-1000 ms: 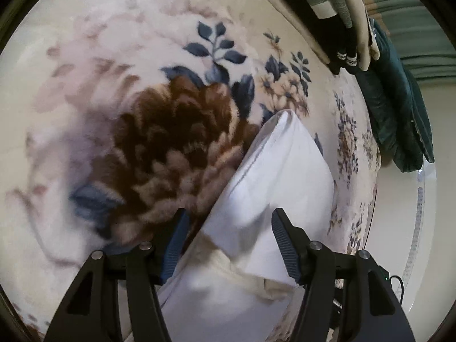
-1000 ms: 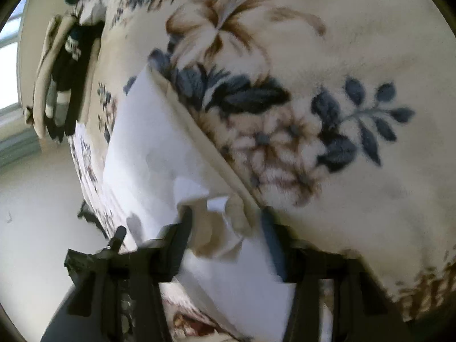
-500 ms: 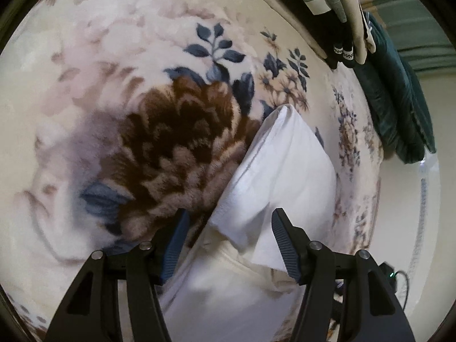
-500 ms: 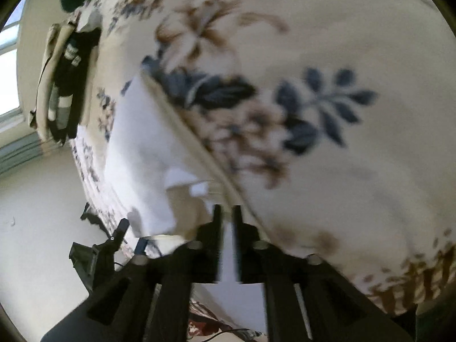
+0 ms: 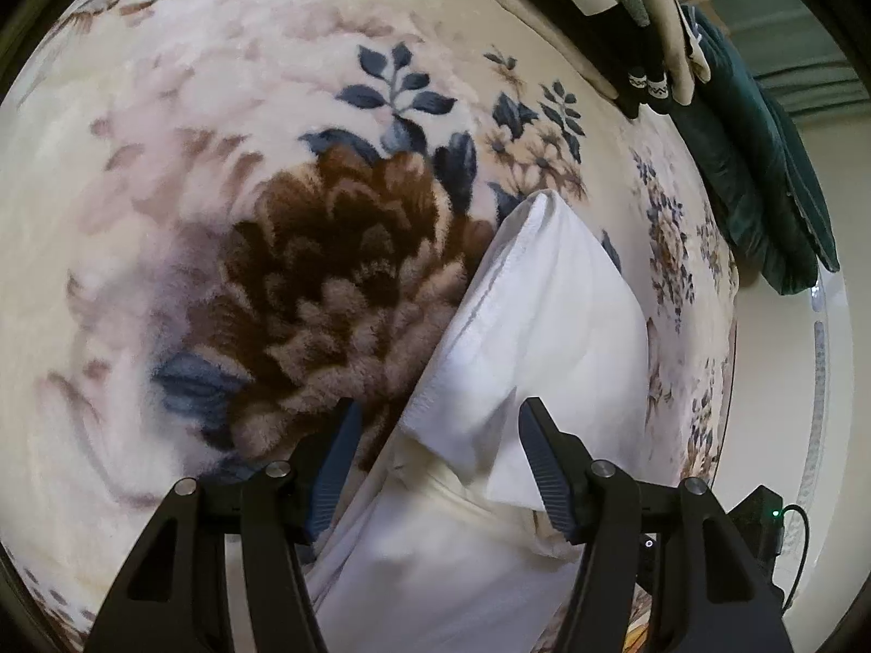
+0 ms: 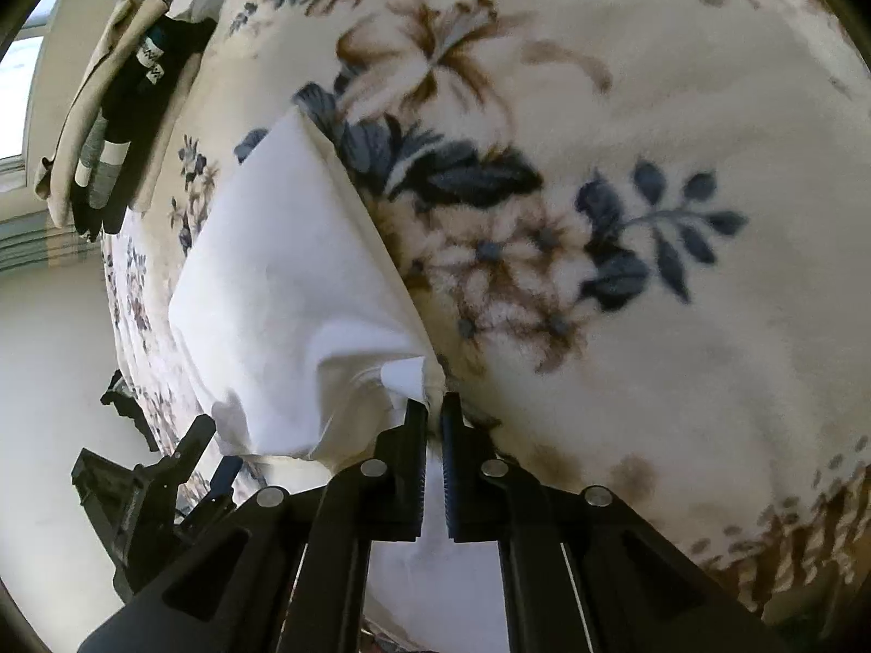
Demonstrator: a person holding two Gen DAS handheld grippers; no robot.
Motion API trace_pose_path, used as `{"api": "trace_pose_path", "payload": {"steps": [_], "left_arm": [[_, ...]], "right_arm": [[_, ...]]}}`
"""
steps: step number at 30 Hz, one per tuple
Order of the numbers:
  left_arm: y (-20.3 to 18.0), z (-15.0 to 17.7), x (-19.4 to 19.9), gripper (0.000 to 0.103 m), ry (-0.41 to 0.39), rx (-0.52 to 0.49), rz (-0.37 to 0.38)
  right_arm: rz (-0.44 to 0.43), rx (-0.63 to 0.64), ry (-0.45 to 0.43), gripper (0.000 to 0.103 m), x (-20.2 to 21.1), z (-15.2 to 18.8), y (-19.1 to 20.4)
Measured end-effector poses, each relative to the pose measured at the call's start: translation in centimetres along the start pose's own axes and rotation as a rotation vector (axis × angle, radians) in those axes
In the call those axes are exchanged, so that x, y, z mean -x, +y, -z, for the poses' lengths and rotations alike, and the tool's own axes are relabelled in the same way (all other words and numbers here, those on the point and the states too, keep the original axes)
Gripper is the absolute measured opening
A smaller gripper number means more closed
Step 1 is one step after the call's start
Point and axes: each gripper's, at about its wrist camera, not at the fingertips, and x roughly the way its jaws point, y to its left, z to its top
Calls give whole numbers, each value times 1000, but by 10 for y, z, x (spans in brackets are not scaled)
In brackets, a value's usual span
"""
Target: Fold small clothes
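Note:
A small white garment point(image 5: 550, 326) lies on a floral fleece blanket point(image 5: 218, 163), one part folded over itself. My left gripper point(image 5: 435, 430) is open, its fingers either side of the garment's folded edge, touching nothing I can see. In the right wrist view the same white garment point(image 6: 272, 272) stretches away to the upper left. My right gripper point(image 6: 433, 413) is shut on a bunched corner of the garment at its near edge. The left gripper point(image 6: 179, 468) also shows in the right wrist view at lower left.
A pile of dark and beige clothes point(image 5: 642, 27) lies at the blanket's far edge, with a dark green garment point(image 5: 762, 174) beside it. The same pile point(image 6: 109, 125) shows in the right wrist view. The bed edge and a pale floor point(image 6: 49, 381) lie at left.
My right gripper went from open around the garment's bunched corner to shut on it. My left gripper stayed open and hardly moved.

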Motion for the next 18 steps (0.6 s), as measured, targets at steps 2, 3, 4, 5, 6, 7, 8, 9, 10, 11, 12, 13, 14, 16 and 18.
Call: {"api": "trace_pose_path", "payload": {"steps": [2,3,4,5,6,7,8,9,10,11,12,13,14,16,18], "left_arm": [[3,-1,-2,57,-3,10,14],[4,-1,-2,54,-9,16,22],[6,-1,-1,36,-19,22,29],[7,-1,-1,21,-24,24,43],[8,-2,-1,13,-16,22,43],[8,-2,0,13,-18,16,45],[8,-1,1,13,-20,10,47],[8,-1,2,13,-16,6,50],[9,0,2,16,-4,12,50],[11,1,2,16,11,26,52],[13,4,4,21,27,44,57],[15,8,10,32,36,53,55],[15,13,15,38,38,52,52],[17,28,32,53,34,41,74],[25,49,49,59,49,30,86]], "right_arm": [[25,-2,11,4,-7,-5,3],[40,-9,16,4,-8,-9,1],[47,-17,21,4,-8,-9,-6],[55,-24,23,4,-11,-9,-6],[66,-32,25,4,-13,-11,-9],[58,-40,29,4,-13,-12,-11],[45,-42,38,4,-14,-14,-12],[44,-35,37,3,-12,-15,-12],[45,-24,35,4,-12,-15,-12],[45,-15,46,4,-13,-14,-12],[42,-13,65,4,-15,-15,-13],[34,-20,87,5,-15,-16,-16],[30,-26,92,7,-15,-16,-17],[4,-23,123,20,-10,-13,-21],[-4,-20,135,47,-2,-7,-26]]}}
